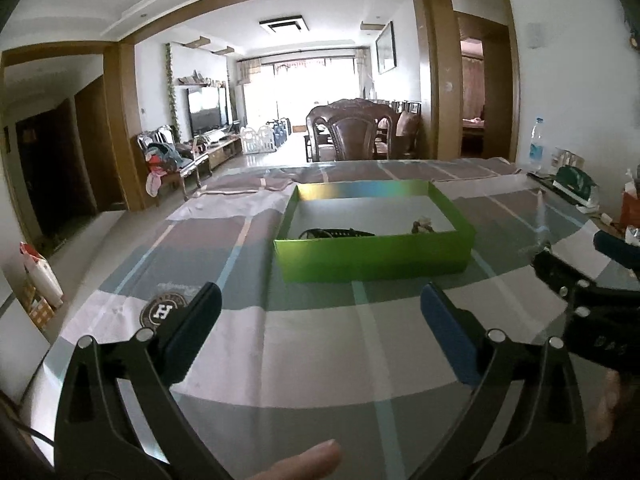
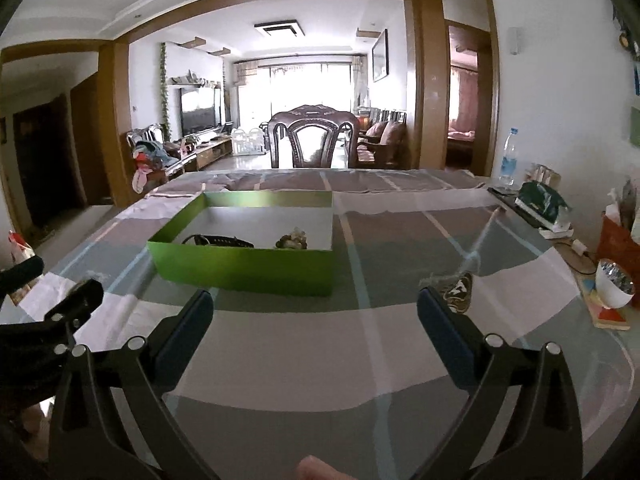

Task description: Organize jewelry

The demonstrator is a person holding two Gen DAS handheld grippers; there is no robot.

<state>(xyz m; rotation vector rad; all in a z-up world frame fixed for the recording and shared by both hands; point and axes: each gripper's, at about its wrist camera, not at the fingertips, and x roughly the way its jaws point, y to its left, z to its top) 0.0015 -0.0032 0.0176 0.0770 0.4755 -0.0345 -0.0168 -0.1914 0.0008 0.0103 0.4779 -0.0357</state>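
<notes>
**Q:** Nearest the lens, what shows?

**A:** Fingertips at the bottom edge of each view, and above them the black tongs. Left tongs [image 1: 320,304] are spread wide with nothing between the blue pads; right tongs [image 2: 316,308] are spread just as wide and also hold nothing. Both hover over the near part of the desk [image 1: 320,360], which is covered with a checked cloth in grey, teal and pale pink.

**Q:** Where is the jewelry?

**A:** In an open green box [image 1: 376,258] standing toward the middle of the desk, beyond the tongs and apart from them. Inside, near its front wall, lie a dark band-like piece [image 2: 218,240] on the left and a small pale cluster [image 2: 292,240] on the right; what they are is too small to tell.

**Q:** Anything else on the desk?

**A:** Along the right edge, a white cup [image 2: 614,284], a red container [image 2: 618,244] and a water bottle [image 2: 509,158] at the far right corner.
</notes>
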